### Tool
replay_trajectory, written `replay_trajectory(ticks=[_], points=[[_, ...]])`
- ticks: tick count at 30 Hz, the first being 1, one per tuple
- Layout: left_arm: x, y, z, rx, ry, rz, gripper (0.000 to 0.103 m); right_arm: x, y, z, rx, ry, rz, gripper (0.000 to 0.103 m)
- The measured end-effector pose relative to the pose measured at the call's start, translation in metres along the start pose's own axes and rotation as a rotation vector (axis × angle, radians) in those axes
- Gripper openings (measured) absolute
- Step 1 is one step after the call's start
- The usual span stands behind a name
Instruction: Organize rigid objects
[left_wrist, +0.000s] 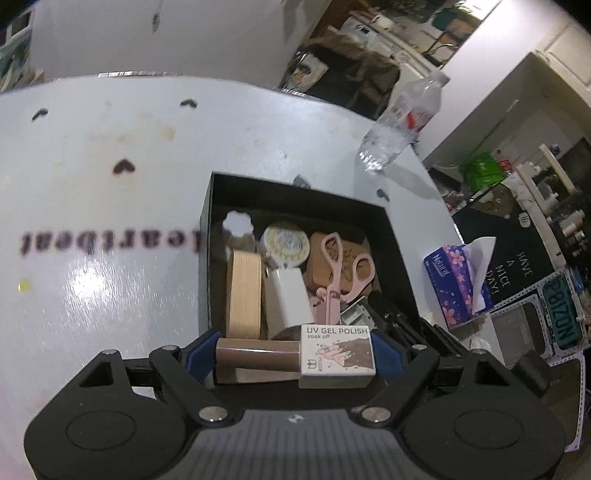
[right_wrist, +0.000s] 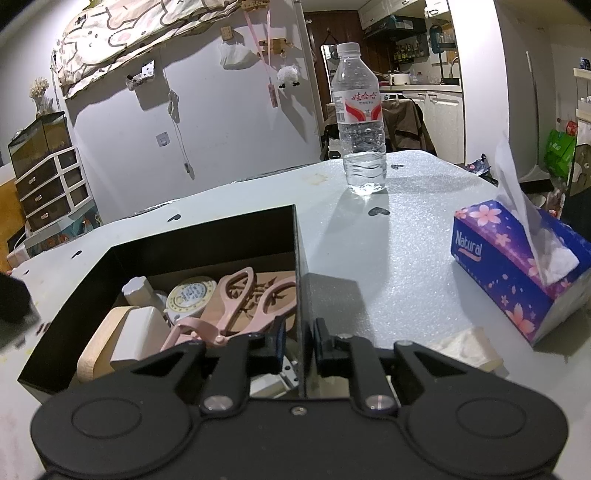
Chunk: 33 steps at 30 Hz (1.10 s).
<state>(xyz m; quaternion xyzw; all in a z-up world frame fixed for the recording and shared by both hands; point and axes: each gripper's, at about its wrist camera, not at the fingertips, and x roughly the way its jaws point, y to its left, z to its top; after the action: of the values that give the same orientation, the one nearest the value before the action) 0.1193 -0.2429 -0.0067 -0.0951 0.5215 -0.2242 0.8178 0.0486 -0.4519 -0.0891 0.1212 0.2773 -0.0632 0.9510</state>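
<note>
One black box (left_wrist: 388, 236) holds one pair of pink scissors (left_wrist: 334, 273). The left gripper (left_wrist: 295, 356) clamps one gel polish bottle (left_wrist: 295, 356); only the right wrist view shows the right gripper (right_wrist: 298, 347) apparently pinching the box wall.

black box (left_wrist: 391, 236) packed full (scissors (left_wrist: 334, 273) on top), bare table (left_wrist: 110, 192) left, water bottle (left_wrist: 402, 122) behind

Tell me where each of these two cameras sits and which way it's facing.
Left wrist: on the left gripper, above the near edge of the black box, angled down into it; its fingers clamp a gel polish bottle.
Right wrist: on the right gripper, low, straddling the box's wall.
Shared: box, pink scissors, water bottle, tissue box.
</note>
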Motion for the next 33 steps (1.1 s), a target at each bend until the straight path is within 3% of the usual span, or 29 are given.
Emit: replay_trajectory(ticks=[13,18,33], points=[[0.006,-0.013,0.000,-0.008,0.005,0.077,0.087,0.000,-0.002,-0.001,0.003,-0.003,0.007,0.017],[0.004,-0.014,0.001,-0.014,0.012,0.088,0.097,0.002,-0.001,0.000,0.002,-0.002,0.009,0.018],[0.006,-0.006,-0.005,-0.001,0.062,0.117,0.098,0.004,-0.002,0.001,-0.001,0.000,0.007,0.018]])
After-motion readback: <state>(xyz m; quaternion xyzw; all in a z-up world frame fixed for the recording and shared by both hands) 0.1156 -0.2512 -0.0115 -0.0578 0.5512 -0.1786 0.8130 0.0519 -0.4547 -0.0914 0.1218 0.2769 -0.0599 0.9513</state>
